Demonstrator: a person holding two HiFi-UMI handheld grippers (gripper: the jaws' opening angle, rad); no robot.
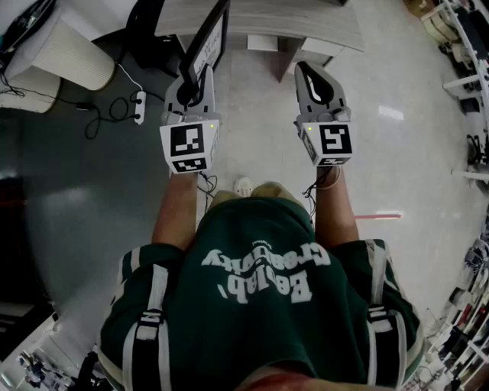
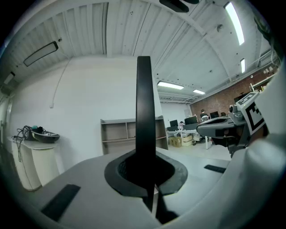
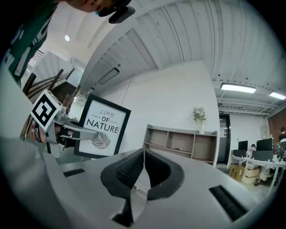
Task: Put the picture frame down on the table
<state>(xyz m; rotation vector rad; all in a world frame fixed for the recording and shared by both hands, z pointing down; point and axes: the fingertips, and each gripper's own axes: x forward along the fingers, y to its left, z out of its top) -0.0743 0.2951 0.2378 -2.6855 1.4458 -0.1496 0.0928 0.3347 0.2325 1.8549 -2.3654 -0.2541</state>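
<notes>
A black picture frame (image 1: 208, 40) with a white "LOVE OF NATURE" print is held upright off the floor, just short of the grey table (image 1: 306, 23). My left gripper (image 1: 200, 76) is shut on its lower edge. The left gripper view shows the frame (image 2: 144, 120) edge-on as a dark bar rising from the left gripper (image 2: 145, 179). The right gripper view shows the frame's printed face (image 3: 102, 127) at the left. To the frame's right, my right gripper (image 1: 307, 72) is shut on nothing, and in its own view the right gripper (image 3: 142, 163) has its pads touching.
A white ribbed cylinder (image 1: 61, 50) stands at the left, with a power strip and cables (image 1: 137, 103) on the grey floor. An open shelf unit (image 3: 181, 143) with a small plant (image 3: 199, 115) stands against the far wall. Desks with monitors (image 2: 187, 127) lie beyond.
</notes>
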